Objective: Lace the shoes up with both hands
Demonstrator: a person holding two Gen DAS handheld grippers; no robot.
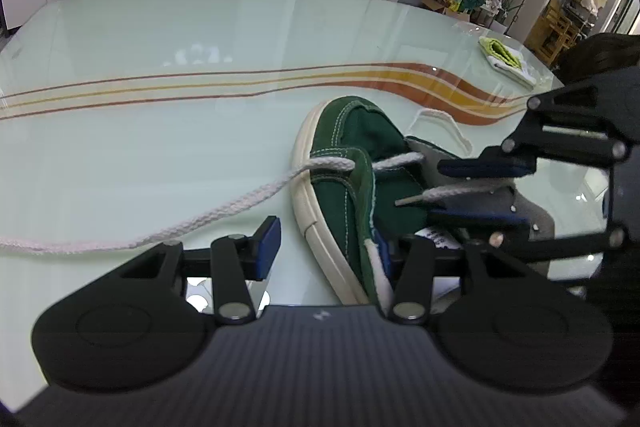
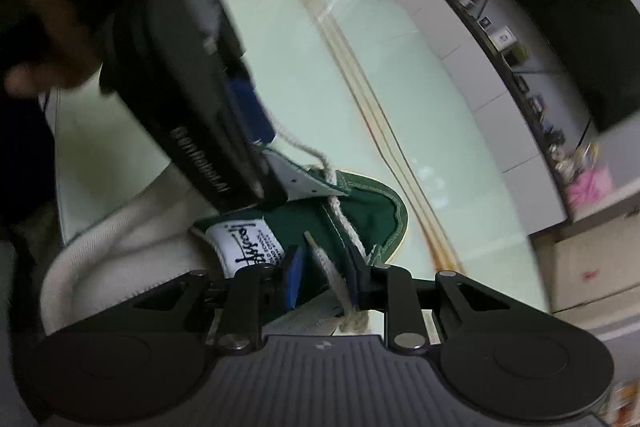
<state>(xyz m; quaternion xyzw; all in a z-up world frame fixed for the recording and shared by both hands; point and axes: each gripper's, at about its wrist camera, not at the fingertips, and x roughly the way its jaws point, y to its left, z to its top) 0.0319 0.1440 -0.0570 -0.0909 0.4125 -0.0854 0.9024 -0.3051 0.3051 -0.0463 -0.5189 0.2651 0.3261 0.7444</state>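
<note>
Leftmost, a white lace (image 1: 168, 231) trails across the pale glass worktop (image 1: 160, 39), running from the left edge to the first eyelet of a green shoe (image 1: 352, 163) with a cream sole, which lies near the middle of the worktop with its toe pointing away. Nearest the camera, the left tool (image 1: 328, 247) has its blue-padded fingers spread wide apart, one on each side of the shoe's near wall, gripping nothing. Further right, the right tool (image 1: 476, 191) reaches in sideways over the shoe's opening, its fingers closed in on the other lace end (image 1: 436, 195), whose tipped point sticks out toward the shoe. From the right wrist view the flat lace sits between the pads. Farthest right, a folded yellow-green cloth (image 1: 506, 61) rests at the worktop's edge.
</note>
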